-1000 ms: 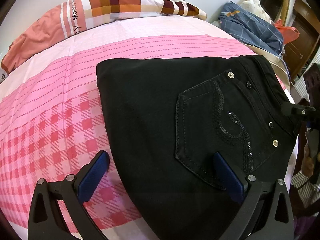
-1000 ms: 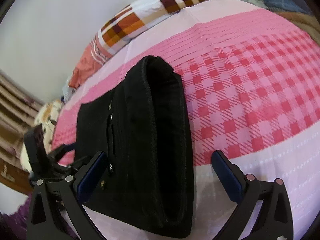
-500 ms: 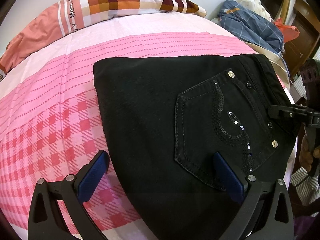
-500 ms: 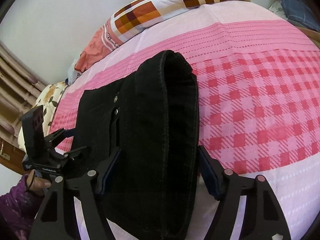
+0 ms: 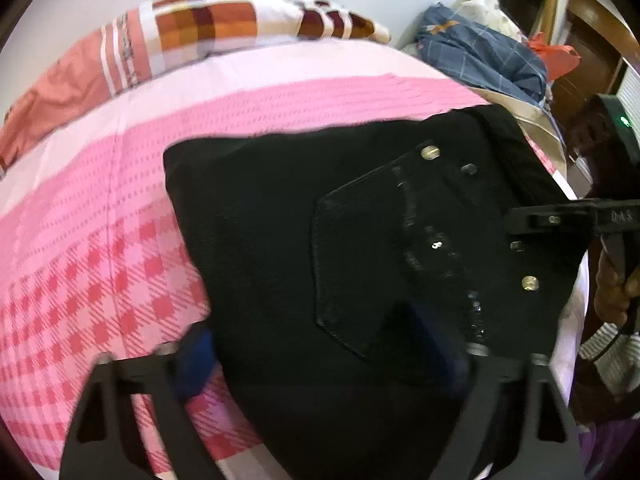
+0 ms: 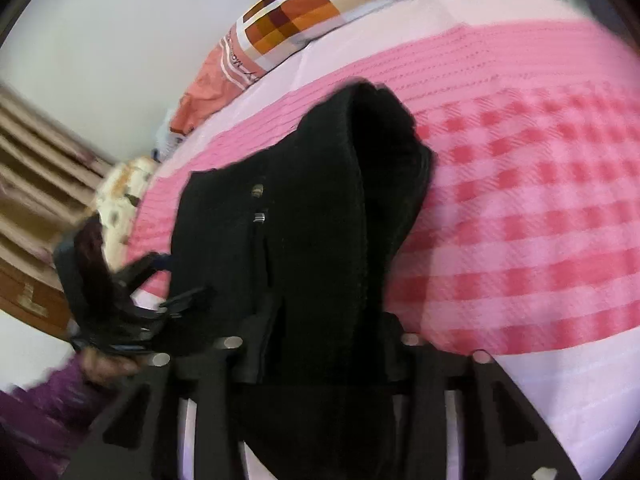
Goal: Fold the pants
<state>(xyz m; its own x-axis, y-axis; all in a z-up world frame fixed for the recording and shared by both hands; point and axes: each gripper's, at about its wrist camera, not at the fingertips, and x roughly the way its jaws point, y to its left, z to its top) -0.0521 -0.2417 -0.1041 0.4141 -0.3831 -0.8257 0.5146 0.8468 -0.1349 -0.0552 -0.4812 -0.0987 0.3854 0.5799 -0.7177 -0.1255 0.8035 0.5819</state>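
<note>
Black pants [image 5: 280, 220] lie folded on the pink checked bed sheet [image 5: 80, 240], back pocket with sequins and rivets facing up. My left gripper [image 5: 316, 352] is at their near edge and its jaws are closing. The left pad sits at the fabric's side edge and the right pad rests on the pocket, with the cloth still flat between them. In the right wrist view my right gripper [image 6: 324, 340] is closing on the thick waistband end of the pants [image 6: 312, 208], which bunches up between the fingers. Each gripper also shows in the other's view: the right gripper [image 5: 552, 220], the left gripper [image 6: 160, 288].
A checked orange and brown pillow [image 5: 200, 28] lies at the head of the bed by the wall. A blue plaid cloth pile [image 5: 480, 56] and wooden furniture [image 5: 592, 40] stand past the bed's right side. A person's hand [image 5: 612, 288] and purple sleeve [image 6: 40, 400] hold the grippers.
Both grippers' jaws have narrowed. The right jaws came in from wide open onto the waistband end, which now bunches and lifts between them. The left pads moved in toward the pants' near edge.
</note>
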